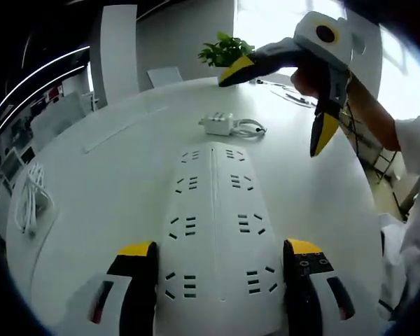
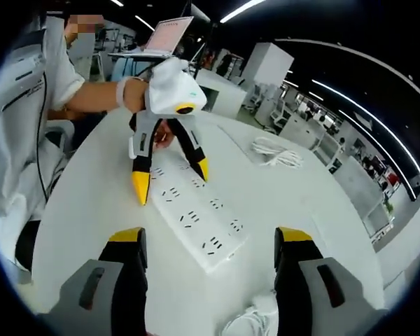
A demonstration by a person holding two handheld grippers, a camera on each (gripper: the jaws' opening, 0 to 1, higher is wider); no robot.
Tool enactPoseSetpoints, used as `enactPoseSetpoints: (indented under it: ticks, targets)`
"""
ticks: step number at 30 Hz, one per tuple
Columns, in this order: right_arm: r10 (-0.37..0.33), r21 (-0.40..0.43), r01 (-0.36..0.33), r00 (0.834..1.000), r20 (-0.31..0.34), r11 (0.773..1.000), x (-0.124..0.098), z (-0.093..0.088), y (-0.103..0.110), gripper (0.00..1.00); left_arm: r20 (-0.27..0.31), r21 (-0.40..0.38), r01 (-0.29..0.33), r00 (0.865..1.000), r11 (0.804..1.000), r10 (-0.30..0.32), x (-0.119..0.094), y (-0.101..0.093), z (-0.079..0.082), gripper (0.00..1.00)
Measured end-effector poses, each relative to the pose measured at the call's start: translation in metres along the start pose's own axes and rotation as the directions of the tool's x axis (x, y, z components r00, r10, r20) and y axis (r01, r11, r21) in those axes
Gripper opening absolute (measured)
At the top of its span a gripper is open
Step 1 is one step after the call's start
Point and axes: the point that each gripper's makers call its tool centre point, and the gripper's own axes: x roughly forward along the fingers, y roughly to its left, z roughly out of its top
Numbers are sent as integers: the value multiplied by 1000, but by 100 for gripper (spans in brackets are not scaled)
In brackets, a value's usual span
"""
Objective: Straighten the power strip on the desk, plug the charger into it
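A long white power strip [image 1: 213, 210] with two rows of sockets lies on the white table, running away from the camera in the left gripper view. My left gripper [image 1: 220, 248] stands open astride its near end, one jaw along each side. The right gripper view shows the left gripper [image 2: 171, 178] over the far end of the power strip [image 2: 196, 213]. A small white charger [image 1: 217, 124] with its coiled cable rests beyond the strip, and the charger [image 2: 262, 308] lies just below my right gripper [image 2: 211, 238]. In the left gripper view the right gripper [image 1: 274, 108] hangs open above the table, empty.
A coil of white cable [image 1: 31, 199] lies near the table's left edge; the same coil [image 2: 274, 152] sits to the right of the strip. A green plant [image 1: 225, 49] stands at the far edge. A laptop [image 2: 166, 35] is on a desk behind the person.
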Motion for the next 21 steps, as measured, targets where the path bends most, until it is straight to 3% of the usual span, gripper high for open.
enactPoseSetpoints:
  ticks: [7, 15, 21]
  targets:
    - [40, -19, -41, 999, -30, 999, 11, -3, 2, 73, -3, 3, 4, 1000, 1000, -4, 0, -1, 0, 75]
    - [96, -49, -103, 988, -121, 993, 24, -18, 2, 74, -1, 5, 8, 1000, 1000, -8, 0, -2, 0, 75]
    - [121, -84, -134, 982, -146, 987, 29, -17, 2, 73, -3, 6, 8, 1000, 1000, -8, 1, -1, 0, 75]
